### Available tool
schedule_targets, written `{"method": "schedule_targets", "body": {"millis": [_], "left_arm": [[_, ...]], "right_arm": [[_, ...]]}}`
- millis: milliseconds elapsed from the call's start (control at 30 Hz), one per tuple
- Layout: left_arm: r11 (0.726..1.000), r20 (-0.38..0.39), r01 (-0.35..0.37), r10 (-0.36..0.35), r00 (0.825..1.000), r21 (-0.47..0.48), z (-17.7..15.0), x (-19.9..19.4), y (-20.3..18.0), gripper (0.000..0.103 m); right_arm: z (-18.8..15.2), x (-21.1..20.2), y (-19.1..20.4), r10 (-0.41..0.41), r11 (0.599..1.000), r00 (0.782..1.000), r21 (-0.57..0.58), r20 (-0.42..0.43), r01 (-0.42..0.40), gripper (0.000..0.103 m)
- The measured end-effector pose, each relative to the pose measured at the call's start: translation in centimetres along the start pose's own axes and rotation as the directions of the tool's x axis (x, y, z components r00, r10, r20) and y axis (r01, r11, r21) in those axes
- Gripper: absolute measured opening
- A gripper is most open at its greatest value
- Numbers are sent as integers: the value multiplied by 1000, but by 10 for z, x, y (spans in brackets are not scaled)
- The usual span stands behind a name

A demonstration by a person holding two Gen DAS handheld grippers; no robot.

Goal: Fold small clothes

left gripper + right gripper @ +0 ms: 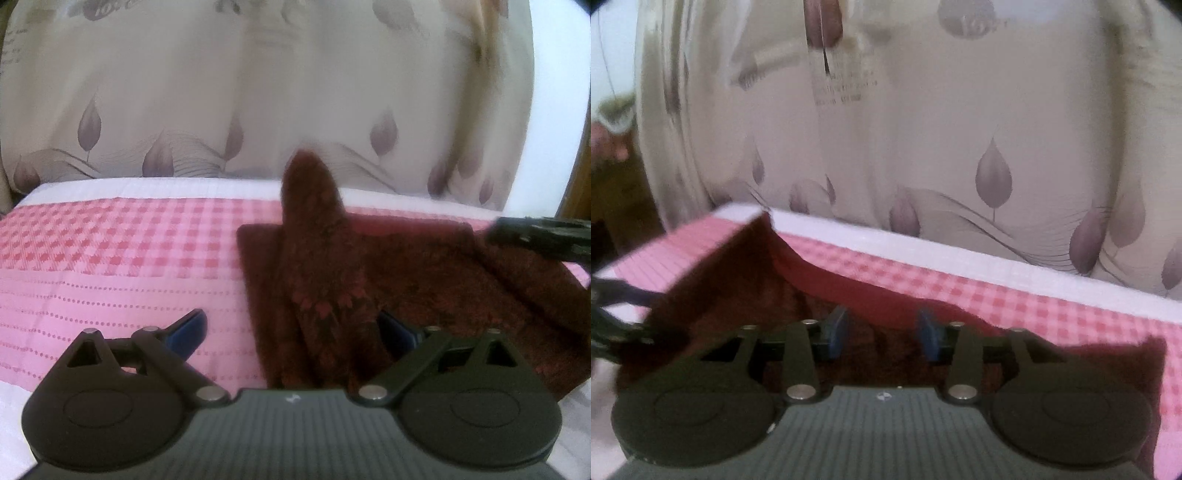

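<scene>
A dark red cloth (pixel 406 280) lies on the pink checked bed cover (pixel 110 258), toward its far edge, in front of the leaf-print curtain (pixel 184 92). A strip of the cloth rises up from the left gripper (pixel 291 328), whose jaws stand wide apart around it without pressing it. The right gripper (pixel 881 332) hovers low over the cloth, jaws parted and holding nothing. In its view a corner of the cloth (pixel 753 236) stands lifted toward the curtain. The fold looks mid-way. To do it well, close on the raised edge firmly, carry it across toward the opposite side of the cloth, line up the edges, then lay it flat and smooth out wrinkles
</scene>
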State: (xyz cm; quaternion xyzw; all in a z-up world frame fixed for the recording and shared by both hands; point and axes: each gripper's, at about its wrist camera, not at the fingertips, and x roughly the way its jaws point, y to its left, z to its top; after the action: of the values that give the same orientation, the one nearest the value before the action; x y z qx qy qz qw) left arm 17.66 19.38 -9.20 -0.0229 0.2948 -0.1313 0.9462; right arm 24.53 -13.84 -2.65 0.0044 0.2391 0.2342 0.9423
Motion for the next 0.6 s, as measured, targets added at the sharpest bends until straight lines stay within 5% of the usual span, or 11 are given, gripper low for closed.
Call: {"method": "schedule_targets", "body": {"millis": [133,433,600], "left_arm": [[1000,-11,-8,8,1000,22,2,3,-3,99],[998,-34,-17,19,999,63,5,12,-8,101],[996,-64,83,-84,994,-18,6,21,8,100]], "right_arm": [[-16,-29,1,30,999,999,26,35,-31,63],[-47,-82,-18,6,996,998,84,68,-11,74],[-60,-101,-32,-26,991,996,134,84,15,80]]}}
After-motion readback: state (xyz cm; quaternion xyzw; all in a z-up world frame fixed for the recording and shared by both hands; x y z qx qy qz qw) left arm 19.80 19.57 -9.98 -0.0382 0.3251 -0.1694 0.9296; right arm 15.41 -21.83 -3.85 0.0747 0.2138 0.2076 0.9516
